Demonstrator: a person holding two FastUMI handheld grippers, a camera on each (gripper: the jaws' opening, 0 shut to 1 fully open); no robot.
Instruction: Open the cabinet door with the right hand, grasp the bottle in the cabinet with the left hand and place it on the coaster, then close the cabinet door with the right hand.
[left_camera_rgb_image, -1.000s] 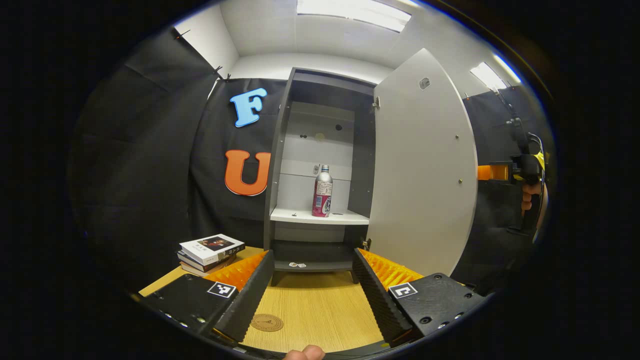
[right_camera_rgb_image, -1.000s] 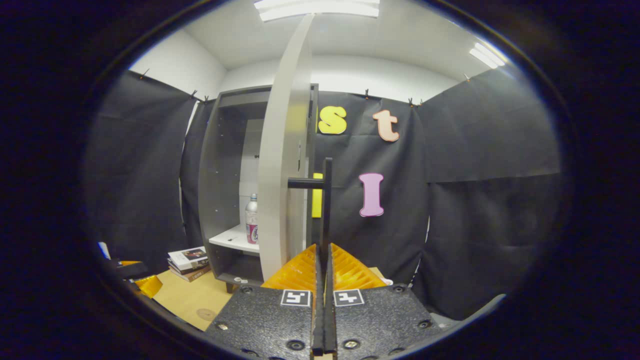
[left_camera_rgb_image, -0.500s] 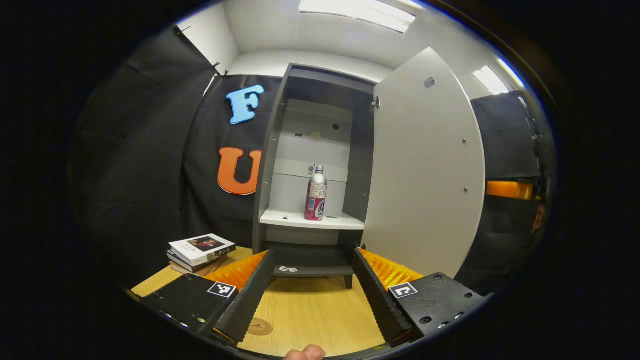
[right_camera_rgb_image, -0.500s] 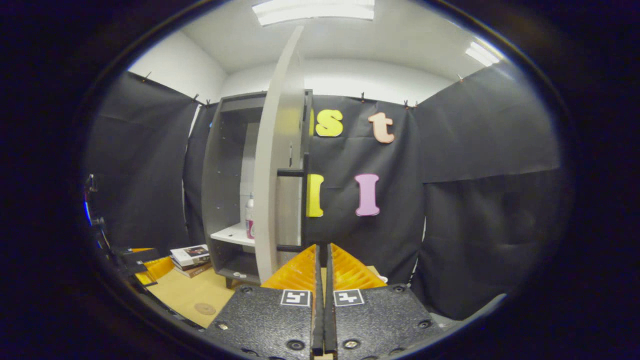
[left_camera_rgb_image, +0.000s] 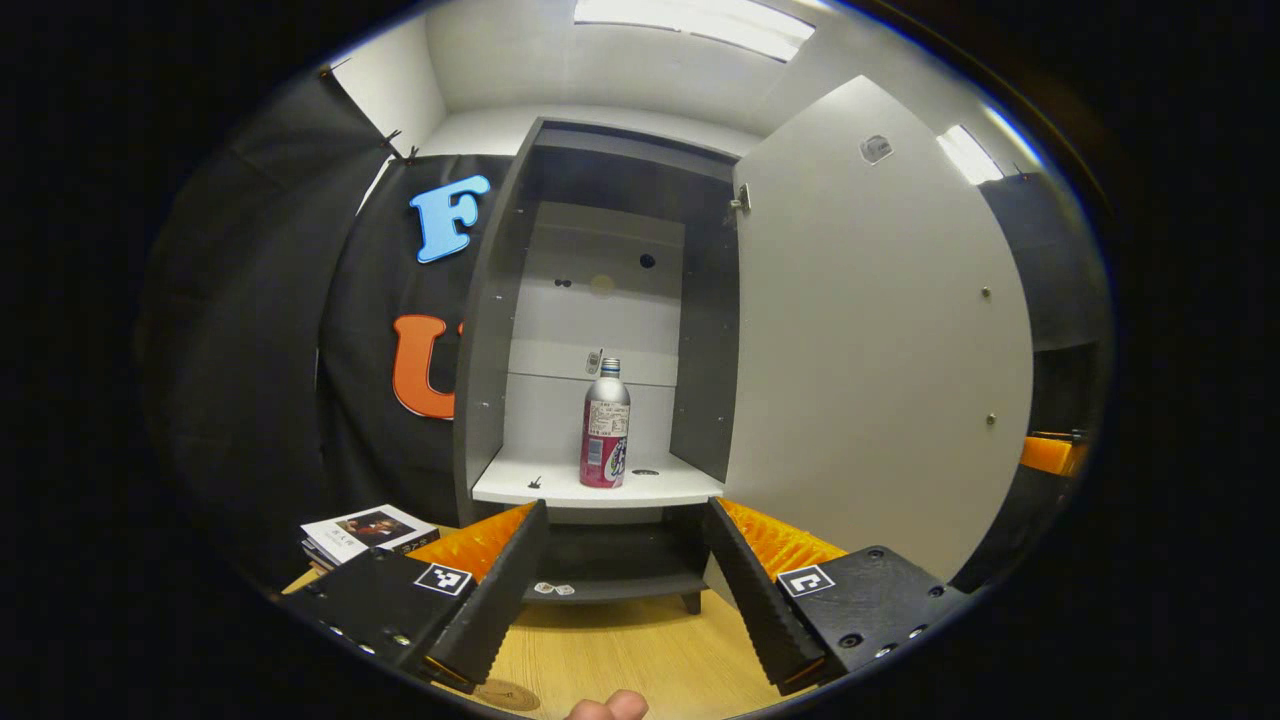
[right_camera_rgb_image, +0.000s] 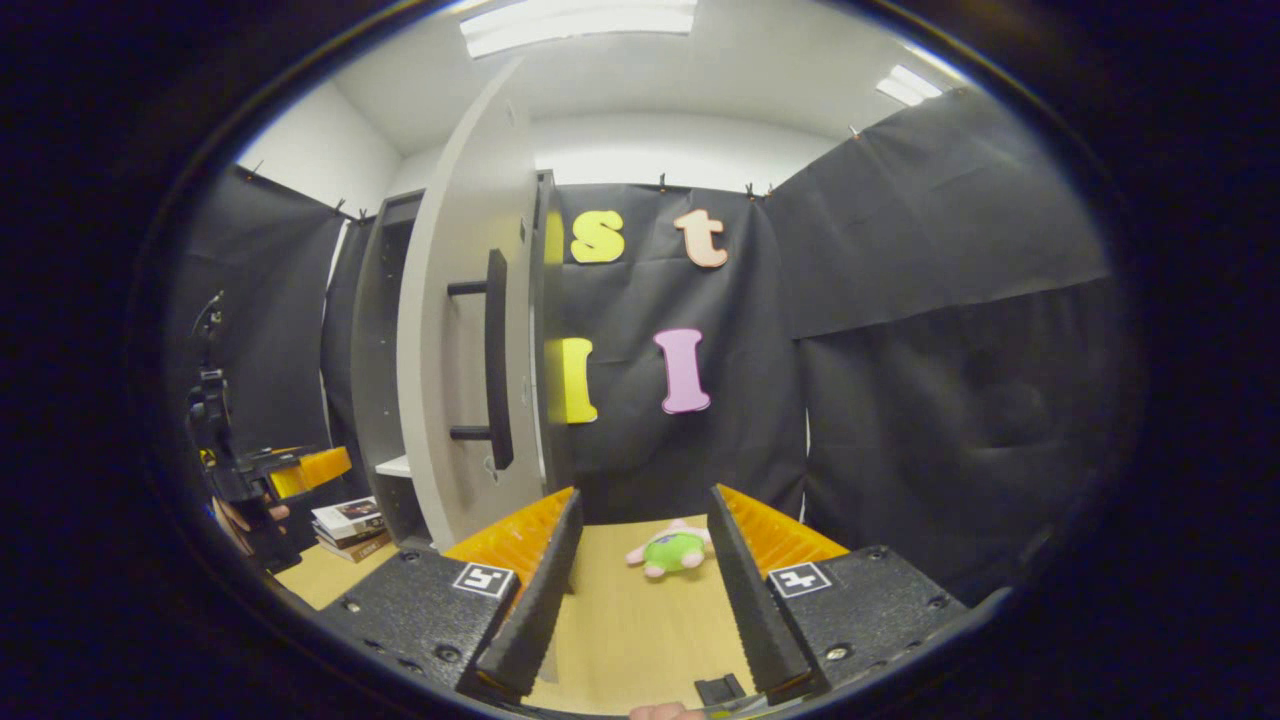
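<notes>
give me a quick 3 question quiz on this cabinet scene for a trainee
1. True or false: the cabinet door stands open.
2. Where is the bottle? A) on the coaster B) on the cabinet's white shelf C) between the left gripper's jaws
3. Fill in: the jaws of the right gripper are ____, with a small plush toy lying on the table beyond them.

Key: 1 true; 2 B; 3 open. The left gripper is open too, facing the bottle and apart from it.

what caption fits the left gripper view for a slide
Open left gripper faces the bottle standing upright on the cabinet shelf, door swung open.
</notes>
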